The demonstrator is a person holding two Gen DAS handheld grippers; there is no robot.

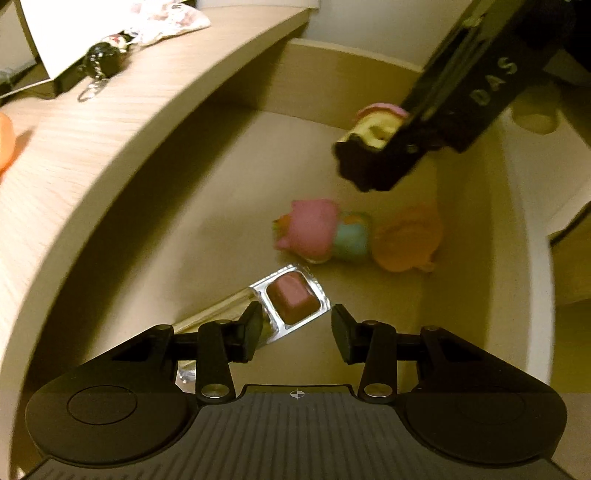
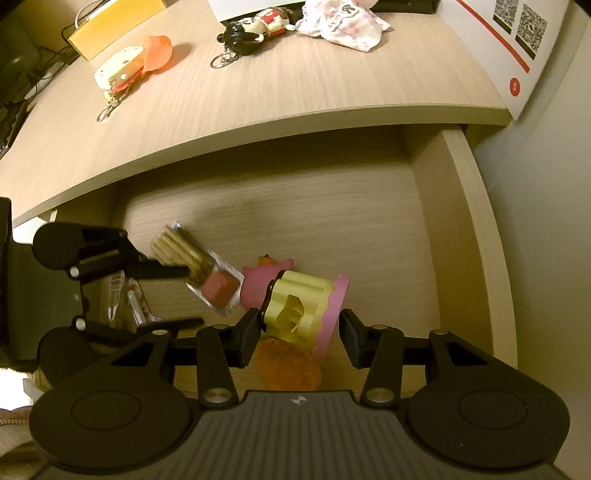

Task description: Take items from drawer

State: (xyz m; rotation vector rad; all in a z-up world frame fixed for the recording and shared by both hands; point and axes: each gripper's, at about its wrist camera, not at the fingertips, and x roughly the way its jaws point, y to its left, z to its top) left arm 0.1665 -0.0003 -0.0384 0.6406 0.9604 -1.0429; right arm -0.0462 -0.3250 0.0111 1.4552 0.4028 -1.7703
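Observation:
The wooden drawer (image 2: pixel 476 221) stands pulled out under the desk top. My right gripper (image 2: pixel 299 332) is shut on a yellow toy with a pink frill (image 2: pixel 295 306), which hangs above the drawer floor; the left wrist view shows that toy (image 1: pixel 376 125) at the tip of the right gripper (image 1: pixel 362 162). My left gripper (image 1: pixel 299 328) is open low in the drawer. A foil snack pack with biscuit sticks and a brown dip (image 1: pixel 291 302) lies at its fingertips, its left finger over the pack's edge. The right wrist view shows the left gripper (image 2: pixel 184 297) beside the pack (image 2: pixel 210 280).
On the drawer floor lie a pink toy (image 1: pixel 314 229), a teal piece (image 1: pixel 351 236), an orange toy (image 1: pixel 406 240) and some wrappers (image 2: pixel 125 295). The desk top (image 2: pixel 295 92) carries a figure keychain (image 2: pixel 255 29), a cheese-shaped keychain (image 2: pixel 118 72), a cloth pouch (image 2: pixel 343 26) and boxes.

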